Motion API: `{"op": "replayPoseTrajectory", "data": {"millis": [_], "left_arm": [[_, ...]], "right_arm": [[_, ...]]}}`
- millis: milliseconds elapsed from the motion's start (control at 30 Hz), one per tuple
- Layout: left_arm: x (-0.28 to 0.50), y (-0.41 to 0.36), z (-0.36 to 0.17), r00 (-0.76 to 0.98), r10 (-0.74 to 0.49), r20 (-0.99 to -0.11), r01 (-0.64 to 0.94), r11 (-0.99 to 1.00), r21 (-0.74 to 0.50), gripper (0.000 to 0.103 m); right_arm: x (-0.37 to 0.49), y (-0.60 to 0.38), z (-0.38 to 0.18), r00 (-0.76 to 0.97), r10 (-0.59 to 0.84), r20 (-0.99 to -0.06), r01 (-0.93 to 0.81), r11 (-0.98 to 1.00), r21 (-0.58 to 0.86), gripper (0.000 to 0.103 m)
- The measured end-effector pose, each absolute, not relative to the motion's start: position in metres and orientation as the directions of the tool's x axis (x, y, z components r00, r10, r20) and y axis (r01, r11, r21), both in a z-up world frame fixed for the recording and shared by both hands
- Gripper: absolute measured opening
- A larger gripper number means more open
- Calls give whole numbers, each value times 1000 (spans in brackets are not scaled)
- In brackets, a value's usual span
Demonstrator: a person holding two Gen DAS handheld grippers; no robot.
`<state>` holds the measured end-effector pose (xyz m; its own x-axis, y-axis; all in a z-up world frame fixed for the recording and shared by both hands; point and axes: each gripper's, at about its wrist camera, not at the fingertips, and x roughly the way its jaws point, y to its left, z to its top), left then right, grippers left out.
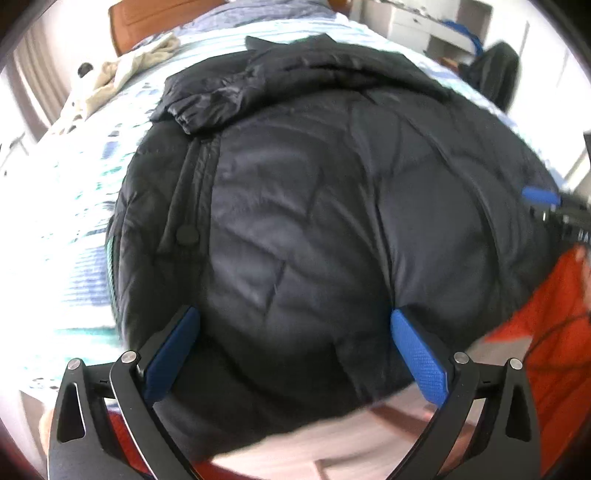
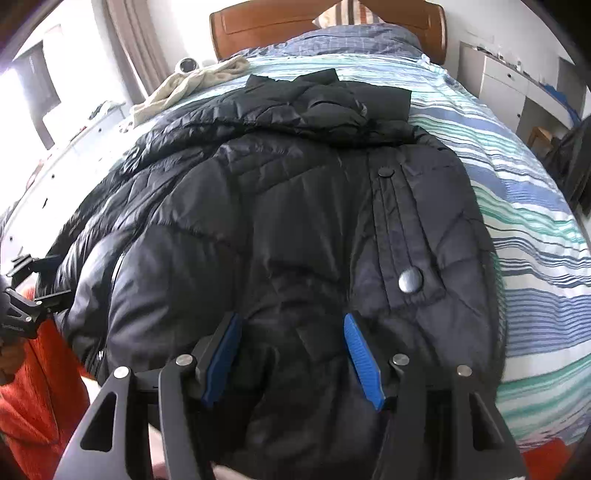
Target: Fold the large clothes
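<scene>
I am looking into a home bedroom: a bed with a wooden headboard [image 2: 325, 26] at twelve o'clock, a striped duvet [image 2: 524, 206], curtains [image 2: 129, 44] at eleven o'clock and white drawers [image 2: 506, 85] at two o'clock.

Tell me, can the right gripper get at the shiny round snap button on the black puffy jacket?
Probably yes. The right gripper hangs open over the black puffy jacket, and the shiny round snap button lies uncovered just ahead, to the right of its fingers. Nothing lies between them.
</scene>
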<state>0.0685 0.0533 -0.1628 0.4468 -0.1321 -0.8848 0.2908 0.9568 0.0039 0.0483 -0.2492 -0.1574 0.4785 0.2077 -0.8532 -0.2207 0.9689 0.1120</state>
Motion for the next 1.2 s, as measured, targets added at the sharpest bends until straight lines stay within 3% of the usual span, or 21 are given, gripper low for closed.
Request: {"op": "replayPoseTrajectory", "data": {"millis": [167,400,533,600,667,733,833,1033,1200], "left_arm": [[35,60,-155,433,-104,-896,344,937,58,102],[32,112,-107,545,-206,-813,174,976,-131,102],[61,104,-109,590,-249,-768,162,968,-189,102],[74,90,-122,572,-266,-776,196,963,-186,102],[86,73,-154,487,-236,-841,202,967,-155,101],[79,65,-170,479,-211,-852,213,970,-120,102],[66,60,-170,467,-205,-860,233,967,-103,102],[34,69,-167,375,-270,-887,270,947,-174,101],[14,118,-129,443,-363,-820,176,932,-318,101]], "right_arm": [[25,-249,-148,459,176,-871,-239,969,70,59],[7,-279,-108,564,171,-808,-171,981,88,59],[30,-291,-105,604,166,-780,-139,985,101,59],[37,-288,-112,602,187,-776,-169,980,105,59],[44,-284,-137,516,158,-842,-164,983,84,59],[41,-286,-160,452,136,-882,-154,985,73,59],[26,-291,-160,487,143,-862,-137,987,86,59],[18,-288,-160,478,129,-869,-142,987,68,59],[14,-297,-141,479,155,-864,-115,987,113,59]]}}
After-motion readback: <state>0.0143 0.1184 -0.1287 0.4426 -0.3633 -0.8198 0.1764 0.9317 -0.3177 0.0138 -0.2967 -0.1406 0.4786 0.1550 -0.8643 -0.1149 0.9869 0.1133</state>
